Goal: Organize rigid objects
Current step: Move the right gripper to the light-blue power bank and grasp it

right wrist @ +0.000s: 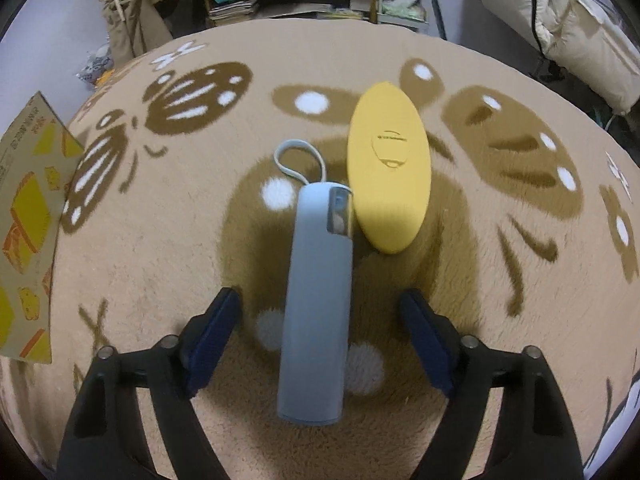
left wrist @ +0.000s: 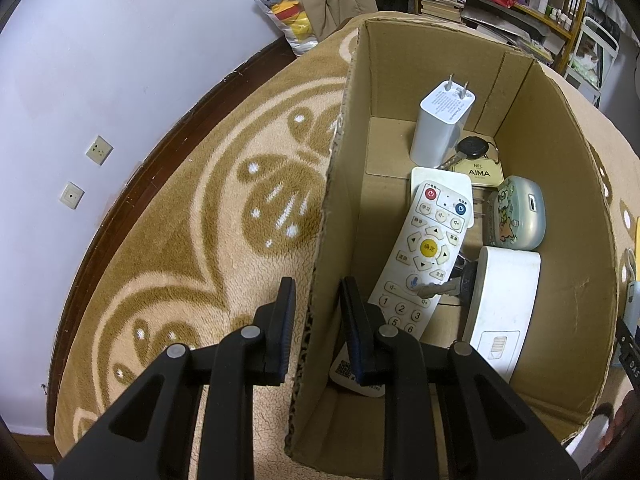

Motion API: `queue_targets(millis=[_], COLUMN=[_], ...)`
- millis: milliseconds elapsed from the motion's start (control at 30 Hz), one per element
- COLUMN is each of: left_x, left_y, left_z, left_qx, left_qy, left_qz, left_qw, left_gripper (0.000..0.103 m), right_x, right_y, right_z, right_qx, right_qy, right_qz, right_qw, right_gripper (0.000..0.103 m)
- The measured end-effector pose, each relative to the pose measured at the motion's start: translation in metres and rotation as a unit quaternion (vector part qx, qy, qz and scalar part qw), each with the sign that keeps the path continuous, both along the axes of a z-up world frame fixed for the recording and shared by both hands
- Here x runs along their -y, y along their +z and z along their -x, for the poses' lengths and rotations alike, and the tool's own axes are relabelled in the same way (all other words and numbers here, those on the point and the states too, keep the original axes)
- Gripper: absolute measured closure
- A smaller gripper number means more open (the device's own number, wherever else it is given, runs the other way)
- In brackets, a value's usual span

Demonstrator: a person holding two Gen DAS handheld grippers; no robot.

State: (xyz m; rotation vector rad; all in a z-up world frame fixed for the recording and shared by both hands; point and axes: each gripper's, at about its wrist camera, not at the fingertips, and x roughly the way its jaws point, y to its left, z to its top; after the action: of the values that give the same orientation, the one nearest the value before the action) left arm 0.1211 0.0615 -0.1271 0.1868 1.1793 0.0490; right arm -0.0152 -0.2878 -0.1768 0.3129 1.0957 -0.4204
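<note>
My left gripper (left wrist: pixel 316 300) is shut on the left wall of a cardboard box (left wrist: pixel 336 184), one finger outside and one inside. The box holds a white remote (left wrist: pixel 424 248), a white charger plug (left wrist: pixel 438 124), a white oblong device (left wrist: pixel 502 308), a pale green case (left wrist: pixel 518 214), keys (left wrist: pixel 438 290) and an AIMA tag (left wrist: pixel 478 172). My right gripper (right wrist: pixel 320 300) is open and straddles a light blue stick-shaped device (right wrist: pixel 316 300) with a loop strap, lying on the blanket. A yellow oval object (right wrist: pixel 388 168) lies just beyond it on the right.
A tan patterned blanket (right wrist: pixel 160 240) covers the surface. The box's printed outer side (right wrist: pixel 28 216) shows at the left of the right wrist view. Shelves with books (left wrist: pixel 444 0) stand behind, with a wall and sockets (left wrist: pixel 99 150) to the left.
</note>
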Motion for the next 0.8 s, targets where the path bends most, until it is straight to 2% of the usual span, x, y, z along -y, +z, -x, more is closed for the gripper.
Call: queue_targets(millis=[100, 367, 700, 800], left_x=[0.0000, 0.0010, 0.0012, 0.0015], left_y=[0.0001, -0.0002, -0.0001, -0.0001], left_z=[-0.0001, 0.0005, 0.0006, 0.0006], left_qx=[0.000, 0.000, 0.000, 0.000], left_qy=[0.000, -0.001, -0.001, -0.001], left_qz=[0.000, -0.001, -0.001, -0.002], left_qw=[1.0000, 1.0000, 1.0000, 1.0000], left_gripper=[0.080, 0.080, 0.080, 0.080], right_x=[-0.0035, -0.0048, -0.0024, -0.0022], right_y=[0.0000, -0.0006, 0.0043, 0.0042], right_z=[-0.0014, -0.0015, -0.0018, -0.0024], right_qx=[0.000, 0.002, 0.003, 0.005], right_qy=[0.001, -0.016, -0.015, -0.012], right_qz=[0.006, 0.011, 0.018, 0.015], right_qw=[1.000, 1.000, 1.000, 1.000], right_gripper=[0.023, 0.027, 0.070, 0.073])
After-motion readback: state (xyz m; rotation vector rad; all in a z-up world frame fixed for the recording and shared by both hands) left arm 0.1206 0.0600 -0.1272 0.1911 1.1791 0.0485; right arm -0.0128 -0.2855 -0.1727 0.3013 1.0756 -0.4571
